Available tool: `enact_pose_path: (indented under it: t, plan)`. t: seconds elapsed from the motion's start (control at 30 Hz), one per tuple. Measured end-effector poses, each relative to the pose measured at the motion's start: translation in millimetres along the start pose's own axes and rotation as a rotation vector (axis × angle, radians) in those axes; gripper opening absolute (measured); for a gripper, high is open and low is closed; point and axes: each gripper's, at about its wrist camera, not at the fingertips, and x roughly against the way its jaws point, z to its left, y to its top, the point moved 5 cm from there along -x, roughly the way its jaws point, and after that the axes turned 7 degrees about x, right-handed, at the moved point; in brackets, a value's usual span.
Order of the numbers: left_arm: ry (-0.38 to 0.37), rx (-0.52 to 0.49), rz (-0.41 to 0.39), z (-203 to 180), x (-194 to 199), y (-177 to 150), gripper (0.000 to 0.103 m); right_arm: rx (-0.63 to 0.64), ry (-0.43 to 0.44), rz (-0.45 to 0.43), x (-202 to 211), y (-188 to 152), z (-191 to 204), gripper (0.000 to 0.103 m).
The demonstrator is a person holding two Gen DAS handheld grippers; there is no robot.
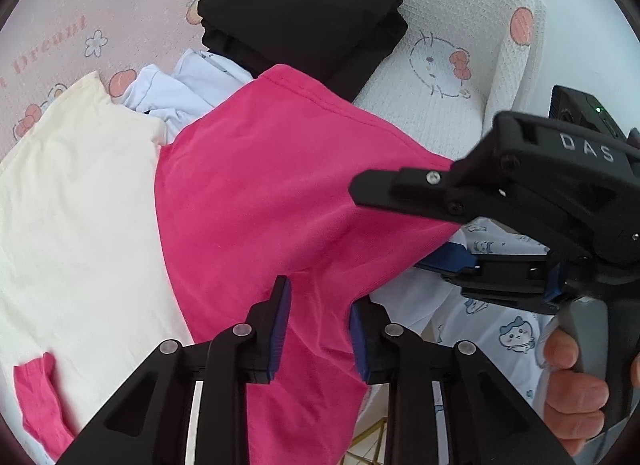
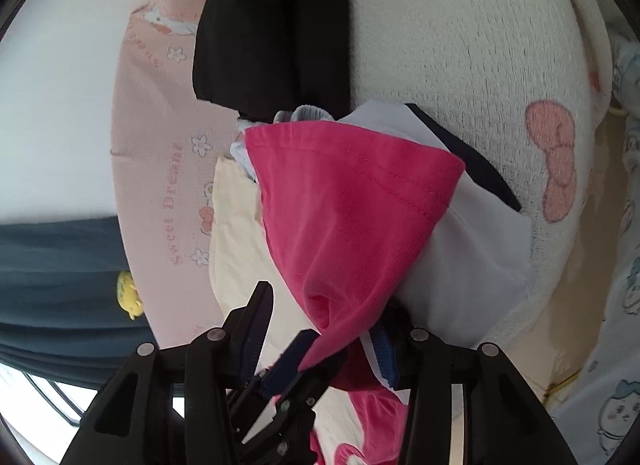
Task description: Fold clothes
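Note:
A bright pink garment (image 1: 260,185) lies half lifted over a cream garment (image 1: 72,205) on the bed. My left gripper (image 1: 320,331) points steeply down, and its blue pads are shut on a gathered fold of the pink cloth. From the right, my right gripper (image 1: 390,227) reaches in with its jaws well apart around the pink garment's corner. In the right wrist view the pink garment (image 2: 352,205) hangs against one pad of the right gripper (image 2: 324,317). The other finger stands clear of it. The left gripper (image 2: 296,357) pinches the cloth just below.
A folded black garment (image 1: 300,25) sits behind the pink one, with a crumpled white garment (image 1: 180,93) beside it. The bed cover (image 1: 440,25) is pink and white with cartoon prints. A hand (image 1: 572,385) grips the right handle. Dark teal fabric (image 2: 60,265) hangs at the left.

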Motion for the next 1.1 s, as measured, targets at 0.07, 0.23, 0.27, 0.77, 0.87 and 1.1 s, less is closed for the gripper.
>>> enact_pose_path:
  t: [0.07,0.23,0.27,0.77,0.87,1.1]
  plan:
    - [-0.003,0.006,0.0,1.2,-1.3,-1.0,0.025,-0.005,0.034,-0.043,0.1,1.2,-0.2,0.046]
    - [0.006,0.006,-0.019,1.7,0.4,-2.0,0.025,0.072,0.014,-0.109,1.5,2.2,4.5,0.015]
    - [0.003,0.012,-0.022,2.4,1.2,-1.6,0.025,0.079,0.016,-0.11,1.6,1.9,5.0,0.011]
    - [-0.074,0.188,-0.081,36.8,27.9,19.5,0.052,0.23,0.082,-0.078,-4.3,-2.3,69.0,0.01]
    - [-0.066,0.143,-0.077,29.3,24.0,25.1,0.052,0.222,0.102,-0.079,-5.4,-3.3,68.2,0.01]
    - [-0.084,0.086,-0.139,19.8,24.0,29.1,0.052,0.226,0.12,-0.066,-6.9,-4.3,68.4,0.01]
